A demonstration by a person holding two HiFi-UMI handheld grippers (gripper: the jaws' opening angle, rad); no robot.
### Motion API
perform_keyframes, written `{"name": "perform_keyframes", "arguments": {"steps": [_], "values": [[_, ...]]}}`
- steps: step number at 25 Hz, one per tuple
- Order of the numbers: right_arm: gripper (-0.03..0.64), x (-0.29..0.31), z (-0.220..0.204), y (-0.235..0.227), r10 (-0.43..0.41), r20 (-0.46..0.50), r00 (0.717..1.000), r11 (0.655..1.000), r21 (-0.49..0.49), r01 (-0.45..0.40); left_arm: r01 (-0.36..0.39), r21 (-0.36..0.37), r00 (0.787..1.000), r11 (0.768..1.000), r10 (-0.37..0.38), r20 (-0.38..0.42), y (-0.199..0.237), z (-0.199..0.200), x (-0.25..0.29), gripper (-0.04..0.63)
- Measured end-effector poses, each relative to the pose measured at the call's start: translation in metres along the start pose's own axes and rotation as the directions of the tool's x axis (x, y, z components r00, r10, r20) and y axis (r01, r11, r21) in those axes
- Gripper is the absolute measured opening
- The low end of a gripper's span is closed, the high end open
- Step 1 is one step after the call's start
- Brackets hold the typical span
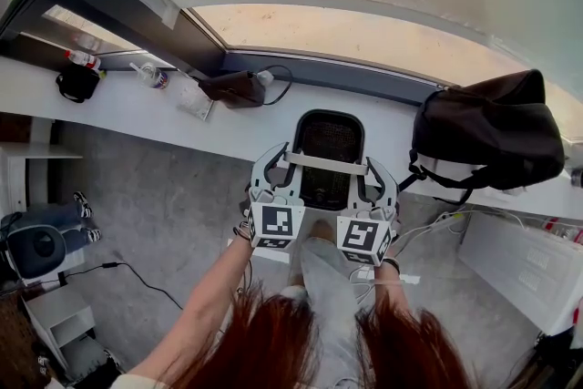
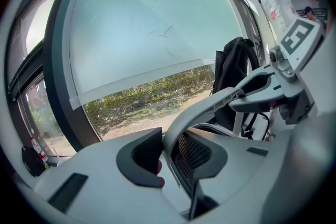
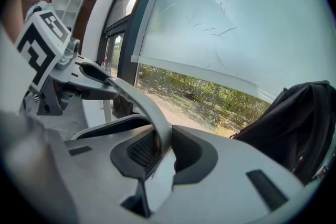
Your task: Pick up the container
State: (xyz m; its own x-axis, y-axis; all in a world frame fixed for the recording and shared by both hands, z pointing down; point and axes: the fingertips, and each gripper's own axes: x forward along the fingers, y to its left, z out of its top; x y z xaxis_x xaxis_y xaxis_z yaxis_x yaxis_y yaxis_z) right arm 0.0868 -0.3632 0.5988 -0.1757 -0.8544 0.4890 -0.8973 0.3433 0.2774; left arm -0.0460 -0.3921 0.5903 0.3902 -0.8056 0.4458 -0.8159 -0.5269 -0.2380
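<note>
- Grey handle (image 1: 325,162) of the black mesh container (image 1: 328,137) is clamped between the fingers of the left gripper (image 1: 281,168).
- Its other end is pinched between the right gripper (image 1: 375,178) fingers.

Left claw (image 1: 276,168), right claw (image 1: 378,182): pale grey, black pads (image 2: 142,157), marker cubes (image 1: 277,223); reddish hair (image 1: 264,342)

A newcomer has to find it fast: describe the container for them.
Under the window runs a white counter. Before it, the left gripper and right gripper hold the container. It alone is black mesh with a grey handle, unlike the plain black bag at its right.
</note>
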Motion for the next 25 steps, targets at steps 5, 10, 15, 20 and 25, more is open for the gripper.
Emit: {"name": "perform_keyframes", "arguments": {"steps": [5,10,15,20,25], "values": [[0.084,-0.013,0.006,-0.001,-0.016,0.009,1.0,1.0,-0.001,0.016,-0.009,-0.015,1.0,1.0,0.009,0.011,-0.002,0.007,-0.011,0.107],[0.085,-0.031,0.015,-0.002,-0.015,0.03,0.999,1.0,0.022,0.014,-0.007,-0.032,1.0,0.999,0.007,0.02,-0.006,0.017,-0.028,0.107],[0.086,-0.05,0.024,-0.005,-0.021,0.042,0.999,0.999,0.028,0.02,-0.007,-0.045,0.999,0.999,0.009,0.031,-0.01,0.029,-0.044,0.107],[0.086,-0.068,0.035,-0.007,-0.035,0.053,0.998,0.998,0.045,0.033,-0.007,-0.055,0.999,0.998,0.009,0.037,-0.011,0.043,-0.06,0.107],[0.086,-0.084,0.046,-0.011,-0.052,0.051,0.997,0.997,0.055,0.049,-0.004,-0.05,0.999,0.999,0.006,0.044,-0.012,0.056,-0.075,0.107]]}}
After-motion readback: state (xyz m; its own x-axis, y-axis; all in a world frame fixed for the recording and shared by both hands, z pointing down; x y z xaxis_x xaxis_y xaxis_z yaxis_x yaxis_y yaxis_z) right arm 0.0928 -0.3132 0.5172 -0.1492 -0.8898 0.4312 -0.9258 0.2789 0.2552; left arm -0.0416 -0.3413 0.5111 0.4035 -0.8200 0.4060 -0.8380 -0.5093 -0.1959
